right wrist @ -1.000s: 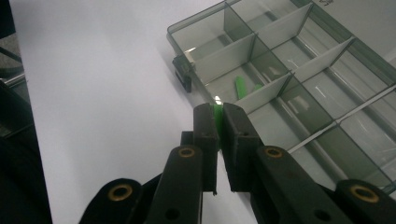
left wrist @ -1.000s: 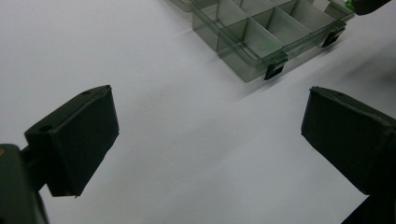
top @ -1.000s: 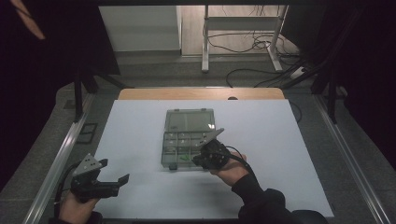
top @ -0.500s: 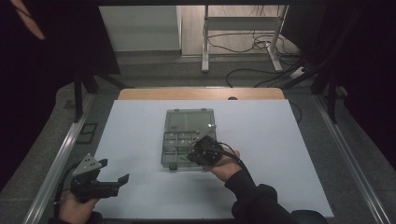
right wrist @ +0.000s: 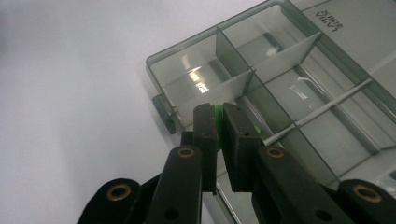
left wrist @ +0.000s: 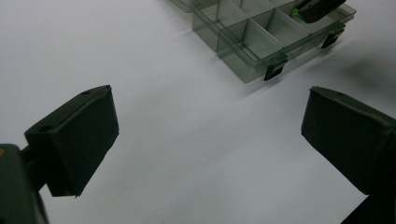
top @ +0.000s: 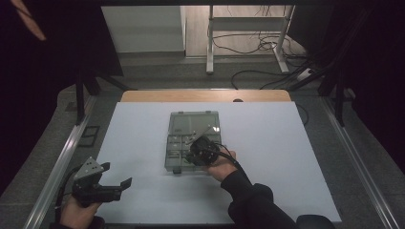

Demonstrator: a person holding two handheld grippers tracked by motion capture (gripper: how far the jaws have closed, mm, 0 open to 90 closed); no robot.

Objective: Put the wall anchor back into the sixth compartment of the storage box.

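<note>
White table (top: 286, 157): green piece (right wrist: 217, 122) pinched in right claw (right wrist: 218, 122), over organizer box (right wrist: 299, 93).

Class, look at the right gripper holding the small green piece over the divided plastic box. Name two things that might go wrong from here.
1. The right gripper pinches the green piece by a thin edge, so it may slip and fall into the wrong compartment of the box.
2. The box is light and open on the white table, and the left gripper stands apart from it, open. A nudge on a divider could likely slide the box.
</note>
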